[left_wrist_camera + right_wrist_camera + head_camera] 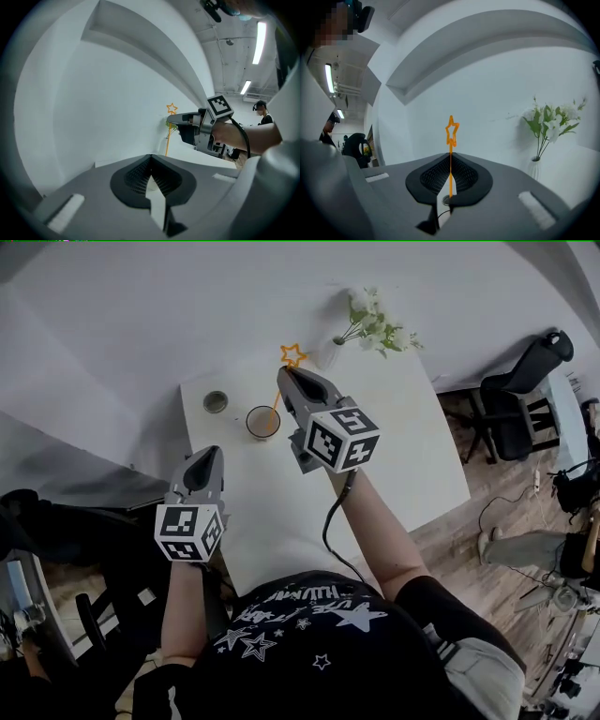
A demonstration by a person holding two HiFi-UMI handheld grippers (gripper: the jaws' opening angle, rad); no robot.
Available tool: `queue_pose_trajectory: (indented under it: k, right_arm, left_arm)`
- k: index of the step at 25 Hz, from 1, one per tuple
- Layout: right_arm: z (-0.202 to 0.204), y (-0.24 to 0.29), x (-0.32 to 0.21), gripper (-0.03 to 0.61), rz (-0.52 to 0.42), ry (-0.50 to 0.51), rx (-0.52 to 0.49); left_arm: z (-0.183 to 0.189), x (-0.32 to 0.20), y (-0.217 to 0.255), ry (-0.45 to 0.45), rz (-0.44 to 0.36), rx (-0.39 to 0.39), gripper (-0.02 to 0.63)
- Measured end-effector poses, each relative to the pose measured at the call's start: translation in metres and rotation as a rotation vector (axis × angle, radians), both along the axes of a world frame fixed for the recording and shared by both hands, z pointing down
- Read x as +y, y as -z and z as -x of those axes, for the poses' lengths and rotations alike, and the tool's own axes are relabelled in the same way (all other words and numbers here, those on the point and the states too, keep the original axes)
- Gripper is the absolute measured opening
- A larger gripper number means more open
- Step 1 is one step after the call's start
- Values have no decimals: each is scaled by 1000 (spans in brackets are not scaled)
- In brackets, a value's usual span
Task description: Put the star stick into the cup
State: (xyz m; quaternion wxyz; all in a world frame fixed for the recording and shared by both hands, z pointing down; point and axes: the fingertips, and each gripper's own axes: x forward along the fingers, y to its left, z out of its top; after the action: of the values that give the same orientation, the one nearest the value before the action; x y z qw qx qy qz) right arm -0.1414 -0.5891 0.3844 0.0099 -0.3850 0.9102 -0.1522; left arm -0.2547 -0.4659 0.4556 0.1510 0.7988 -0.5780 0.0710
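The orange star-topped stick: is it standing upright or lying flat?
Upright. The thin orange star-topped stick stands vertical with its star on top, pinched between the shut jaws of the right claw.

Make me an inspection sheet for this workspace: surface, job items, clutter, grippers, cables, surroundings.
Surface: white table against a white wall.
Job's things: star stick held upright; cup stands on the table near its lower end.
Clutter: small round object beside the cup; vase of flowers at the far edge.
Grippers: right gripper shut on the star stick; left gripper shut, empty.
Cables: black cable hanging from the right gripper.
Surroundings: office chair, wood floor.
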Motion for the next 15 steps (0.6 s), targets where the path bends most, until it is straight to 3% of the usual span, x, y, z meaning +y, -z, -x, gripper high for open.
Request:
queue_pose_trajectory:
  k: [15]
  right_arm:
    - [20, -87, -20, 20, 161, -8, 68]
  left_arm:
    - [8, -19, -45, -18, 95, 40, 3]
